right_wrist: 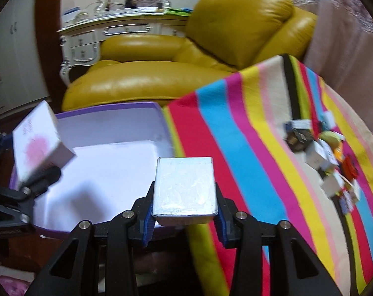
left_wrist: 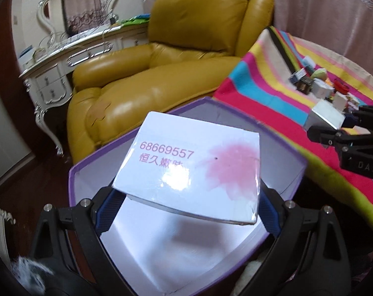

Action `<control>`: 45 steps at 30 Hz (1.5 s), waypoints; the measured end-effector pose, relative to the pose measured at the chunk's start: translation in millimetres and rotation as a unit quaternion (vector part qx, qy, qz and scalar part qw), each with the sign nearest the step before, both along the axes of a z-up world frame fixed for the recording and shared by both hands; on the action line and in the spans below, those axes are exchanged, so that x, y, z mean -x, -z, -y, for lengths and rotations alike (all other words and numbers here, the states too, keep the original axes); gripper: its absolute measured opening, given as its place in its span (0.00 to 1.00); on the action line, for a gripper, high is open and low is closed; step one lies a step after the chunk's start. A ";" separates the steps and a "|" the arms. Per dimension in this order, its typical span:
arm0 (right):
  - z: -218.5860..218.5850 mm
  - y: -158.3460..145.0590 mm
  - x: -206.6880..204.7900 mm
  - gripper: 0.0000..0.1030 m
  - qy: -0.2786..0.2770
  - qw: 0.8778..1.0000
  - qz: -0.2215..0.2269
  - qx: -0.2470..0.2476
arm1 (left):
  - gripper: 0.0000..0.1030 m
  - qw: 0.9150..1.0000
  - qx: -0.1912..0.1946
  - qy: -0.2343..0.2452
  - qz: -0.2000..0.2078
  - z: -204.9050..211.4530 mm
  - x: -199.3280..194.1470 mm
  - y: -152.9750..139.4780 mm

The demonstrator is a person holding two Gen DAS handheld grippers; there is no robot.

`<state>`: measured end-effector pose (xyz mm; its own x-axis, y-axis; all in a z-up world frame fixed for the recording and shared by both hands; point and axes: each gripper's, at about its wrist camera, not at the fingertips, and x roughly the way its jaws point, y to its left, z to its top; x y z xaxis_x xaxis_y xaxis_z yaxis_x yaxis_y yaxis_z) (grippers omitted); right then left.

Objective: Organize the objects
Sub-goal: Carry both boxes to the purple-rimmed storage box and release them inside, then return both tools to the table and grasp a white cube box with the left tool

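My left gripper [left_wrist: 186,207] is shut on a wide white box [left_wrist: 188,170] with pink print and a pink blotch, held above the purple-rimmed storage box [left_wrist: 72,172]. In the right wrist view the same white box [right_wrist: 38,145] hangs at the left over the purple box [right_wrist: 107,108]. My right gripper [right_wrist: 184,214] is shut on a small silver box [right_wrist: 185,190], near the purple box's right edge and over the striped cloth's edge. From the left wrist view the silver box [left_wrist: 325,118] and right gripper [left_wrist: 334,128] show at the right.
A striped cloth [right_wrist: 248,148] covers the table, with a cluster of several small boxes and items [right_wrist: 319,155] at its right. A yellow leather armchair [left_wrist: 161,61] stands behind the purple box. A white ornate dresser with a mirror [left_wrist: 63,56] is beyond it.
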<state>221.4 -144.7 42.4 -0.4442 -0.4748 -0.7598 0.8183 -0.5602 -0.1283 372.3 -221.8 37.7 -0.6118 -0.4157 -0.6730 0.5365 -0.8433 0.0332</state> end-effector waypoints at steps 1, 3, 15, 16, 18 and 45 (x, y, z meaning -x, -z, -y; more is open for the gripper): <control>6.6 0.6 -2.4 0.40 -0.008 1.000 0.004 0.001 | 0.92 1.000 -0.002 -0.005 0.004 2.5 -1.6 2.4; 20.0 2.3 -6.4 0.40 -0.025 1.000 0.012 0.001 | 0.92 1.000 -0.005 -0.015 0.014 8.4 -5.8 7.6; 58.6 22.7 -9.8 0.50 -0.051 0.997 0.061 0.014 | 0.94 0.996 -0.053 -0.060 0.043 33.3 -19.7 29.8; 59.3 25.3 -8.4 0.59 -0.050 0.996 0.067 0.015 | 0.94 0.995 -0.056 -0.067 0.048 35.2 -18.7 32.2; 60.0 32.0 -6.6 0.64 -0.050 0.996 0.073 0.012 | 0.94 0.994 -0.064 -0.074 0.054 37.8 -19.1 36.4; -67.9 37.8 67.8 0.64 0.112 0.987 0.097 0.060 | 0.94 0.994 -0.061 0.019 0.087 -18.4 47.0 28.7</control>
